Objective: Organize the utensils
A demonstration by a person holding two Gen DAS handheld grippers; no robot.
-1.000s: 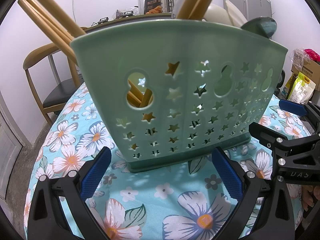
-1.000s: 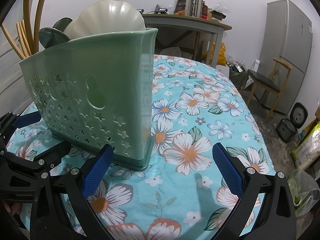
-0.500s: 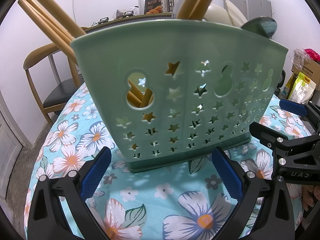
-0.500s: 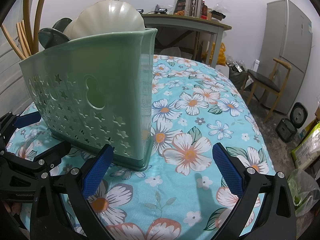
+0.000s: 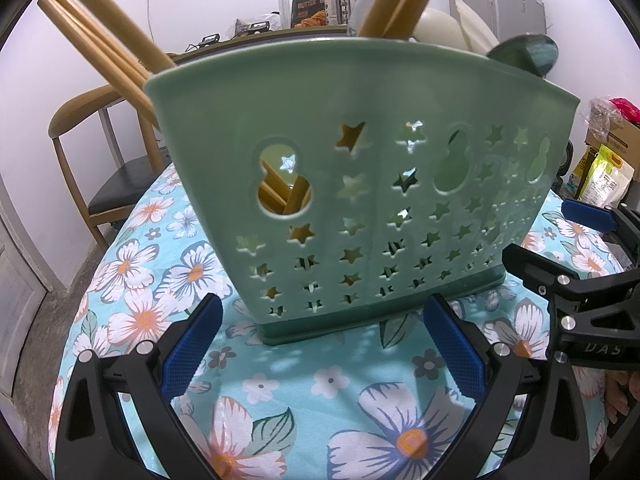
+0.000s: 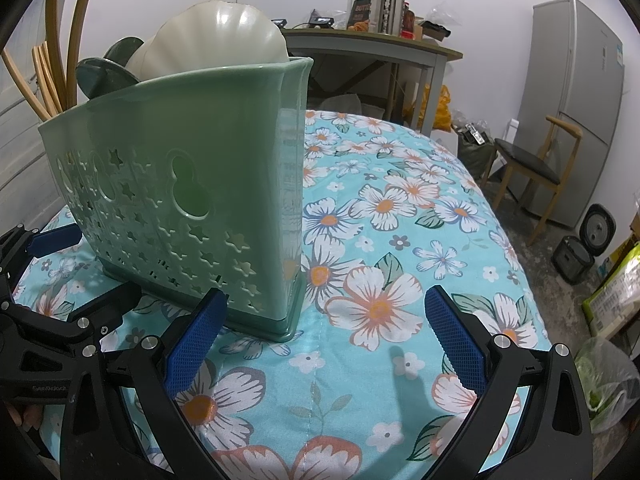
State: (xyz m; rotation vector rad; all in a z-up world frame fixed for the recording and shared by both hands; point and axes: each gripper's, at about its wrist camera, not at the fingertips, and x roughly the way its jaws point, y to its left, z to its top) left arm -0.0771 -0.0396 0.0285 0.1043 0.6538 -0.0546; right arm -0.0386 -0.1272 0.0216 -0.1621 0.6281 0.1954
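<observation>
Standing just ahead of spread left gripper (image 5: 324, 344): green utensil caddy (image 5: 360, 184).

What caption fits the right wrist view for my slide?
Open right claw hovers over the floral tablecloth beside a green utensil caddy holding chopsticks and spoons.

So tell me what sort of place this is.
Likely a lived-in home room, a kitchen or dining corner: a tall refrigerator by the wall, wooden chairs, a table under a floral tablecloth, and a green utensil caddy holding chopsticks and spoons.
</observation>
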